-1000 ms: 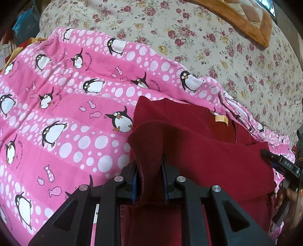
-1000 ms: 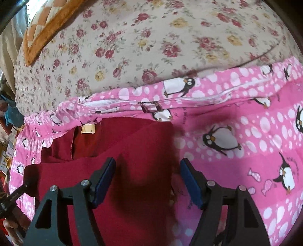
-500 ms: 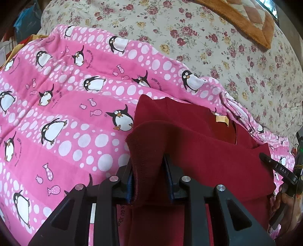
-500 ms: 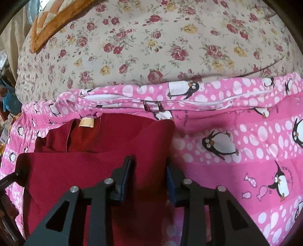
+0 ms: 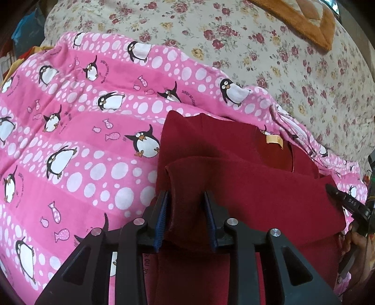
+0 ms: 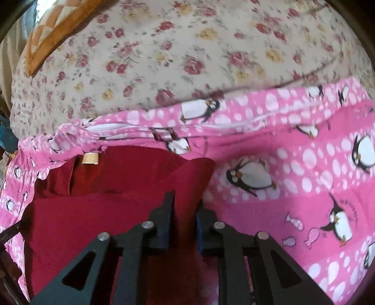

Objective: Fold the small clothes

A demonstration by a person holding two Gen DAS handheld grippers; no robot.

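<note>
On the pink penguin blanket [image 5: 77, 131] lies a dark red garment [image 5: 246, 178], its collar with a small tan label [image 5: 274, 140] at the far end and a fold of cloth laid over its near part. At the garment's left edge, the left gripper [image 5: 186, 215] has its blue-padded fingers [image 5: 161, 218] closed on a raised pleat of the red cloth, which stands up between them. At the right edge, seen from the right wrist, the right gripper [image 6: 184, 223] is likewise pinched onto the red garment [image 6: 98, 211], a ridge of cloth rising between its fingers [image 6: 167, 223] just beside the blanket [image 6: 293, 164]. This view is somewhat blurred. The label [image 6: 90, 159] shows at the far left of it, near a white zip along the blanket's rumpled far hem. Beyond the blanket spreads a cream bedcover [image 5: 269, 54] printed with red and yellow roses, and at its far corner sits an orange-bordered cushion [image 5: 302, 21]. The black tip of the right gripper shows at the right rim of the left view.
</note>
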